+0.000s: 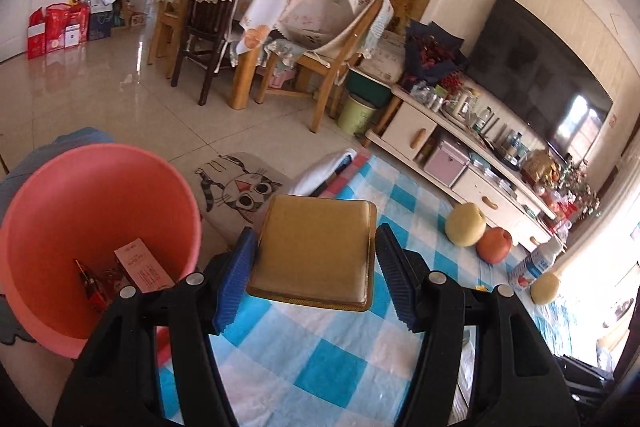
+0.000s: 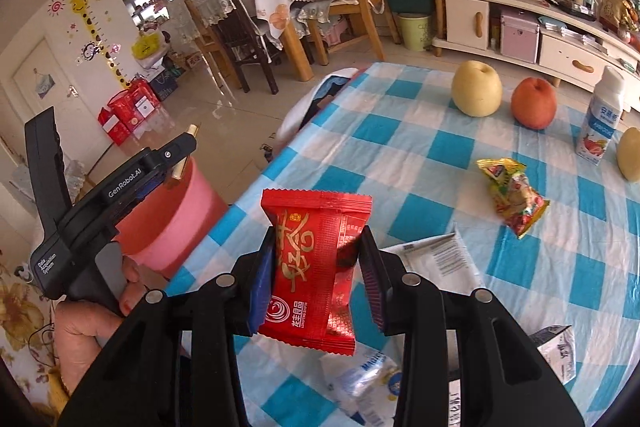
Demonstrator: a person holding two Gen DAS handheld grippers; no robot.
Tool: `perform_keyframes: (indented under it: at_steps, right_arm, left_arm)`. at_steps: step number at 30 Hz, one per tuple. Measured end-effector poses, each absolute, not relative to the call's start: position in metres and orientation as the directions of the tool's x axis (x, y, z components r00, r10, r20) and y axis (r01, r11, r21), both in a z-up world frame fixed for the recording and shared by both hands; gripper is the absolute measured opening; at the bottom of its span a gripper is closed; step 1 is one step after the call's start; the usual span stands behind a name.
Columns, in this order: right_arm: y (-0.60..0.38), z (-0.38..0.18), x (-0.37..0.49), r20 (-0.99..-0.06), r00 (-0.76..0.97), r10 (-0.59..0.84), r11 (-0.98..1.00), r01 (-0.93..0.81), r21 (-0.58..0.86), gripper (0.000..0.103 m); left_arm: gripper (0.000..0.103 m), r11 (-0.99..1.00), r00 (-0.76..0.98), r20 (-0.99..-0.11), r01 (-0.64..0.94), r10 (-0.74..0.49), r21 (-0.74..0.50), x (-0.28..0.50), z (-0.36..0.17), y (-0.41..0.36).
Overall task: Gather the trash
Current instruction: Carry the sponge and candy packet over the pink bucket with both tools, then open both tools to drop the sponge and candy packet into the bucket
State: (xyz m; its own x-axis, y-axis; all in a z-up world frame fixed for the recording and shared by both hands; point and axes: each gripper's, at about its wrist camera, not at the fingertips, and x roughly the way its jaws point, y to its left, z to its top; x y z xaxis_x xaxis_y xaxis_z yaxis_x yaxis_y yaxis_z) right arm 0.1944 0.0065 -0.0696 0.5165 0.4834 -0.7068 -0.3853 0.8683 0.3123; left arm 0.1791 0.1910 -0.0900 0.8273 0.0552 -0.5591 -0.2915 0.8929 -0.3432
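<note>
We find the left gripper [image 1: 316,259] clamped on a gold packet [image 1: 316,251] beside the pink bin [image 1: 100,187], the right gripper [image 2: 316,267] clamped on a red wrapper [image 2: 312,267] over the table [image 2: 400,155]. Disposal in hand; next, carry both over the bin, release.

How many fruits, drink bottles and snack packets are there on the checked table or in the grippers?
Fruits: 3 - big yellow pear, red apple, yellow fruit at the edge
Drink bottles: 1 - white yogurt bottle
Snack packets: 3 - red packet, gold packet, yellow crumpled packet
Total: 7
</note>
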Motion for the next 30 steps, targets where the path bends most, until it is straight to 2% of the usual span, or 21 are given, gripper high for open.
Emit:
perform_keyframes:
  at_steps: [10, 20, 30]
  right_arm:
    - [0.099, -0.062, 0.195, -0.675, 0.437, 0.595, 0.788, -0.48, 0.384, 0.041]
    - [0.196, -0.053, 0.209, -0.648, 0.349, 0.677, 0.699, -0.579, 0.418, 0.041]
    - [0.248, -0.071, 0.228, -0.656, 0.303, 0.691, 0.675, -0.595, 0.436, 0.045]
  left_arm:
    - [0.062, 0.772, 0.787, -0.567, -0.511, 0.245, -0.377, 0.159, -0.079, 0.283]
    - [0.062, 0.657, 0.748, -0.595, -0.61, 0.294, -0.443, 0.139, -0.085, 0.343]
    - [0.064, 0.557, 0.678, -0.652, -0.703, 0.34, -0.441, 0.134, -0.096, 0.374]
